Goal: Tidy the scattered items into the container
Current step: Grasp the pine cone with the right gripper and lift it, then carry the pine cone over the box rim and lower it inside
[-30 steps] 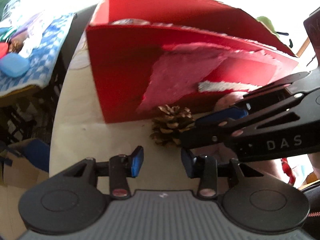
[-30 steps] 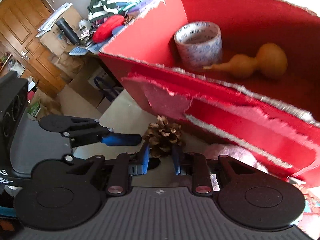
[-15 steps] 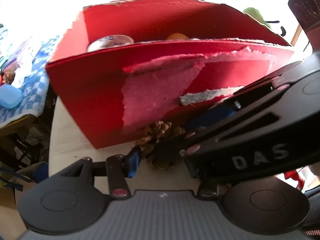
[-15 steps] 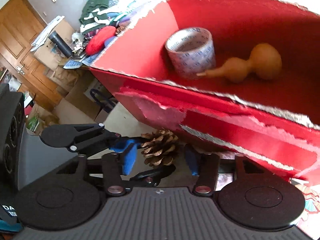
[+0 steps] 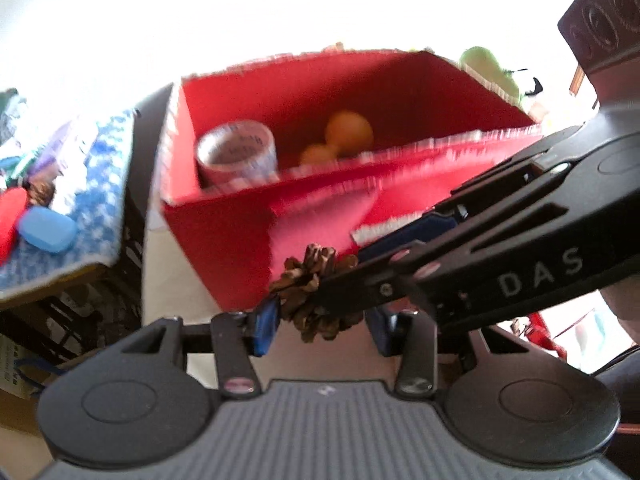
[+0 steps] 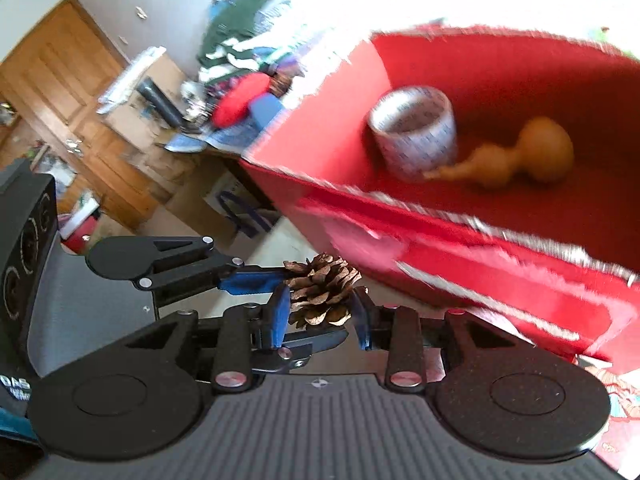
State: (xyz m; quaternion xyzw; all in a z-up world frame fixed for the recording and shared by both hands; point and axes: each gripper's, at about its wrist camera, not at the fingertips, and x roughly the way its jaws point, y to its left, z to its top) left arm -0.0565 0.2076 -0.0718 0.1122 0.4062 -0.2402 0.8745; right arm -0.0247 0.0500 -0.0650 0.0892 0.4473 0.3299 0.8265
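A brown pine cone (image 5: 312,292) hangs just in front of the red cardboard box (image 5: 224,232), lifted off the beige tabletop (image 5: 168,280). My left gripper (image 5: 320,322) is shut on it, one blue pad against its left side. My right gripper (image 6: 320,316) crosses in from the right. Its jaws are closing, with the pine cone (image 6: 324,292) between its blue pads, which touch both sides. One left finger (image 6: 248,282) presses the cone from the left. Inside the box (image 6: 500,272) lie a tape roll (image 6: 412,136) and an orange gourd (image 6: 520,152).
Left of the box is a blue checked cloth (image 5: 100,200) with a blue block (image 5: 48,228) and other clutter. A green plush (image 5: 488,68) sits behind the box. A wooden door (image 6: 60,92) and a pile of clothes (image 6: 240,40) are at the far left.
Both grippers have risen with the pine cone, which has left the table. The box's inside now shows in the left view. The right jaws widened, then narrowed onto the cone.
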